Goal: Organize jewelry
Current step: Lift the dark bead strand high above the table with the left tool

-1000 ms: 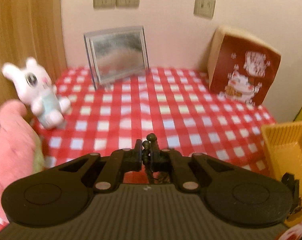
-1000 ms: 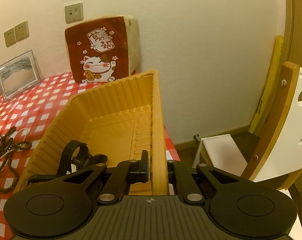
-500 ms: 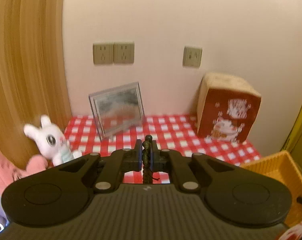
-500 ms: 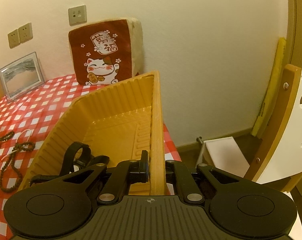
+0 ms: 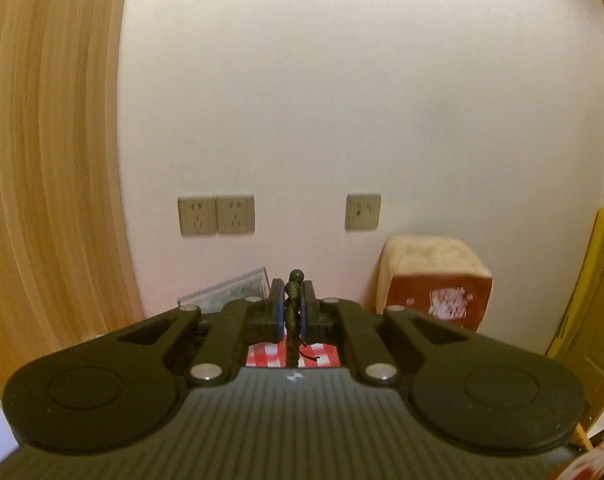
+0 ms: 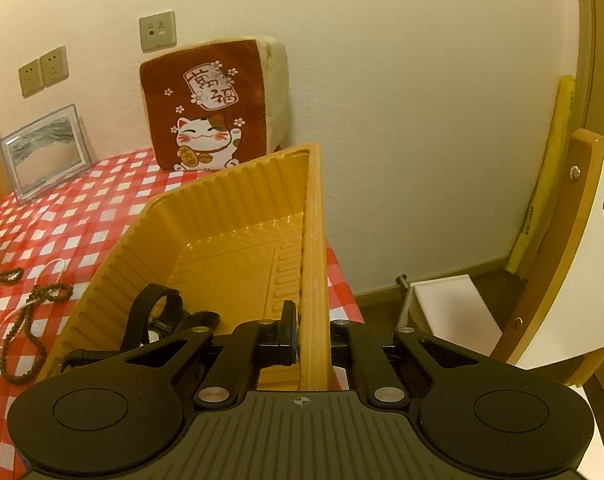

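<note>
since a second ago left gripper [image 5: 290,307] is rising, the checked cloth [image 6: 102,216] dropping from its view; its fingers are clenching a dark bead strand [image 5: 293,312] hanging down. right gripper [image 6: 306,330] is staying put, fingers pinching the yellow tray [image 6: 230,208] wall. inside the tray a black watch [image 6: 158,312] is lying; left of the tray, more bead strands [image 6: 30,320] are lying.

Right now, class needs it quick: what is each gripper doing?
Left gripper: closed on dark brown bead strand.
Right gripper: closed on wall of ribbed yellow plastic tray.
</note>
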